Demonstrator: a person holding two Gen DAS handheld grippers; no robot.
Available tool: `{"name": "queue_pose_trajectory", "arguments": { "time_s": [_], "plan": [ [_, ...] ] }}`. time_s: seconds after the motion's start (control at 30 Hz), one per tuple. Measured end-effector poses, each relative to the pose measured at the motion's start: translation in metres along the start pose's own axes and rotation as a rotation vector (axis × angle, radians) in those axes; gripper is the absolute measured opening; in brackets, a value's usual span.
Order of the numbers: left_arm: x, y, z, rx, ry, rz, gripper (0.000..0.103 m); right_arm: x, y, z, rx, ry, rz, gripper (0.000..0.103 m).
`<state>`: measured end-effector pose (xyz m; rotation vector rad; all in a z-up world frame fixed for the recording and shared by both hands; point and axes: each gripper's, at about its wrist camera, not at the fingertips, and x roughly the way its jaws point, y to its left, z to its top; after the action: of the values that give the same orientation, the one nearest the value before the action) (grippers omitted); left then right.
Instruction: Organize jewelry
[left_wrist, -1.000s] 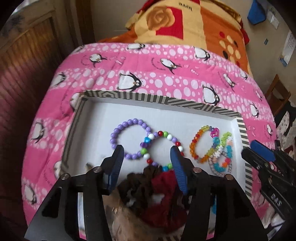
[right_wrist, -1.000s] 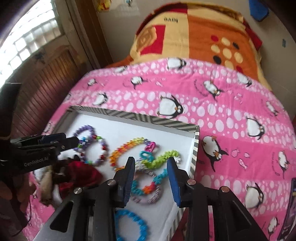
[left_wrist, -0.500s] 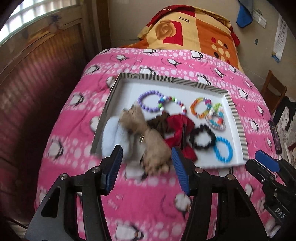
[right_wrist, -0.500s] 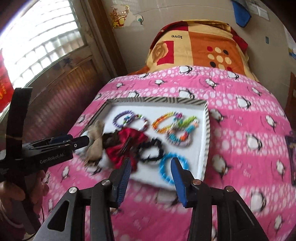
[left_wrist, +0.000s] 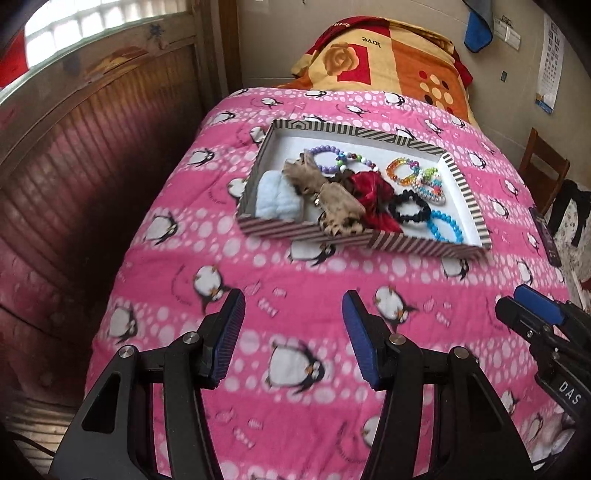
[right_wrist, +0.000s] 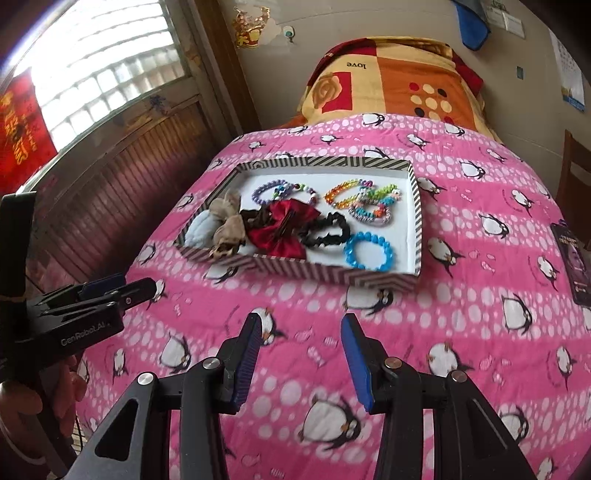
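Striped in black and cream on its low walls, the shallow rectangular cardboard tray (left_wrist: 312, 232) with a white floor lies on a pink fleece blanket printed with penguins (left_wrist: 295, 291), past the middle of the bed and well away from both tools. Inside it, at the far side, a purple bead bracelet (left_wrist: 325, 162) touches a bracelet of mixed coloured beads (left_wrist: 360, 160); to their right an orange bead bracelet (left_wrist: 400, 172) overlaps a tangle of green, blue and pastel bands (left_wrist: 430, 184). At the near right a bright blue bead bracelet (right_wrist: 368, 251) lies flat, just beside a black ruffled scrunchie (right_wrist: 328, 230). A dark red satin bow (right_wrist: 284, 225) sits in the middle, partly over the scrunchie. Left of it a tan fabric bow (left_wrist: 332, 199) hangs over the near wall, and a pale blue fluffy piece (left_wrist: 275, 199) fills the near left corner.

Both tools hang over bare blanket on the near side of the tray. The left gripper (left_wrist: 293, 332) has its blue-padded jaws spread wide with nothing between them. The right gripper (right_wrist: 301, 363) is also released, its jaws having just been opening, with only blanket showing in the gap. A hand (right_wrist: 55, 398) grasps the left tool's handle.

Beyond the pink blanket lies an orange, yellow and red quilt (left_wrist: 384, 66).
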<state>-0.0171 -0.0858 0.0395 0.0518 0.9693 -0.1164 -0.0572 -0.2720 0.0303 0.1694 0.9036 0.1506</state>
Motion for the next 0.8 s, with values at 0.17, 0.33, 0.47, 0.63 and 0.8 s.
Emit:
{"name": "queue_pose_trajectory", "arguments": {
  "time_s": [0.17,0.33,0.47,0.63,0.8],
  "plan": [
    [-0.013,0.007,-0.014,-0.014,-0.009,0.008,0.055,-0.011,0.006,-0.011,-0.001,-0.002,-0.004,0.042],
    [-0.024,0.008,-0.021,-0.012,-0.024,0.008,0.055,-0.020,0.009,-0.020,0.001,-0.008,-0.013,0.042],
    [-0.032,0.005,-0.024,-0.007,-0.040,0.004,0.055,-0.026,0.010,-0.024,0.004,-0.014,-0.026,0.042],
    [-0.036,0.005,-0.026,-0.002,-0.050,0.002,0.055,-0.033,0.009,-0.027,0.013,-0.021,-0.040,0.043],
    [-0.039,0.005,-0.028,0.005,-0.056,0.003,0.055,-0.037,0.010,-0.028,0.013,-0.022,-0.051,0.043]
  ]
}}
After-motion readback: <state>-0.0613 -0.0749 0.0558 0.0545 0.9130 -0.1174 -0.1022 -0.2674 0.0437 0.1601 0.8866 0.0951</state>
